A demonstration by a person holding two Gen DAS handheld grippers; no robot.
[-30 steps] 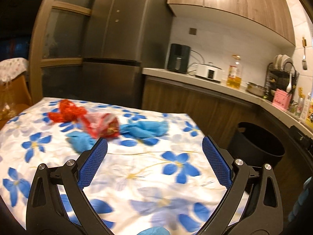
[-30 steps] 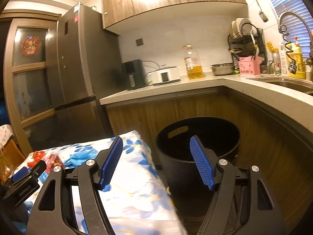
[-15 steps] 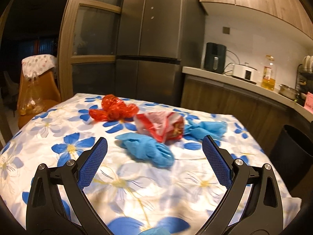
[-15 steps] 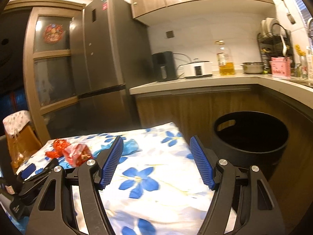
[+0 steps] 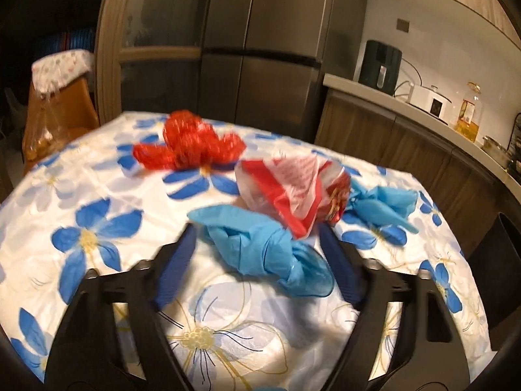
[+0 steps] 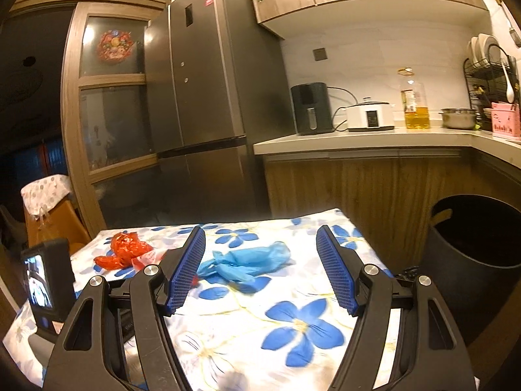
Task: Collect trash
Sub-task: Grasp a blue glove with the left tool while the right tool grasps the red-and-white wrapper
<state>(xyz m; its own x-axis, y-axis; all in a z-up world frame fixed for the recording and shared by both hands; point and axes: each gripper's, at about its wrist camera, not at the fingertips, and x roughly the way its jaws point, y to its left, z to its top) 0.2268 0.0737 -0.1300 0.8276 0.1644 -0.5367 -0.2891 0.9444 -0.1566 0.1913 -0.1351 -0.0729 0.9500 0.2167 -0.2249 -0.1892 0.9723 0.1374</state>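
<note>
Left tool (image 5: pixel 257 254), jaws apart, has just been closing around the crumpled blue glove (image 5: pixel 260 251) at centre frame on the flowered surface (image 5: pixel 97 215); pickup looks imminent. Right tool (image 6: pixel 260 270) gapes empty.

Two blue gloves (image 5: pixel 260 251), one red mesh wad (image 5: pixel 192 145), one red-and-white wrapper (image 5: pixel 293 185), one black bin (image 6: pixel 478 254).

- The right gripper (image 6: pixel 260 270) is hovering open over the floral tablecloth (image 6: pixel 293 325).
- A blue glove (image 6: pixel 247 262) is lying at 12 o'clock between its pads.
- A black bin (image 6: pixel 472 260) is standing at 3 o'clock.
</note>
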